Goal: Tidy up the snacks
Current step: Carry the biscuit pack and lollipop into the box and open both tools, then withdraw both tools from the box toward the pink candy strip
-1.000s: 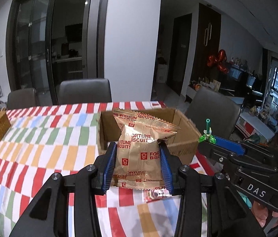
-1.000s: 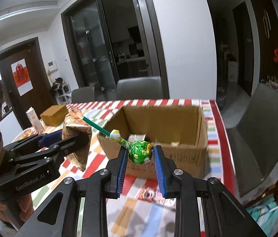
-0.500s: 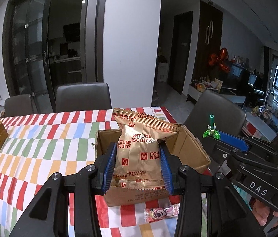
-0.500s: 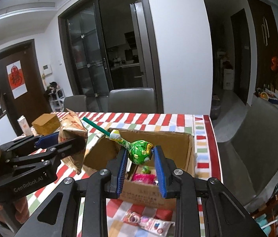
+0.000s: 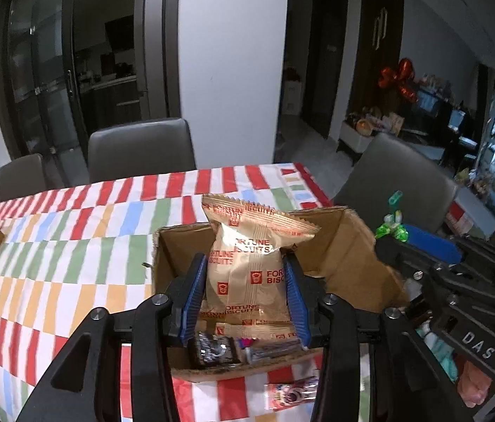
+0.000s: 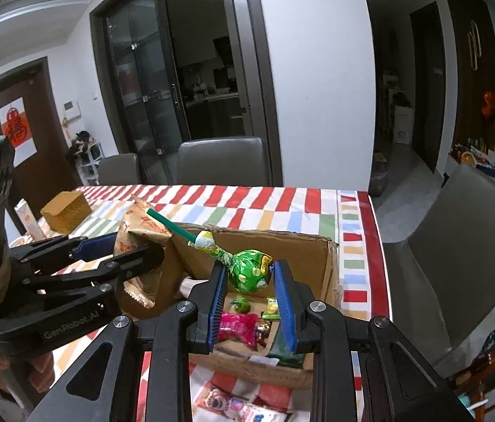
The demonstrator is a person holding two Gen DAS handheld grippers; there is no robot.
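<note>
Striped cloth covers the counter [image 5: 71, 246], with an open cardboard box [image 5: 349, 256] near its right edge. Your left tongs [image 5: 245, 299] are clamped on a biscuit bag [image 5: 247, 263], upright above the box. Your right tongs [image 6: 251, 281] pinch a green lollipop [image 6: 249, 271], its stick tilted up-left, over the box [image 6: 317, 263] where loose sweets [image 6: 238, 327] lie. One candy packet [image 5: 291, 392] lies on the cloth by the box's near side.

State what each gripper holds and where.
Left gripper: gold Fortune Biscuits packet, gripped at its lower sides. Right gripper: green-wrapped lollipop, gripped by its head.
</note>
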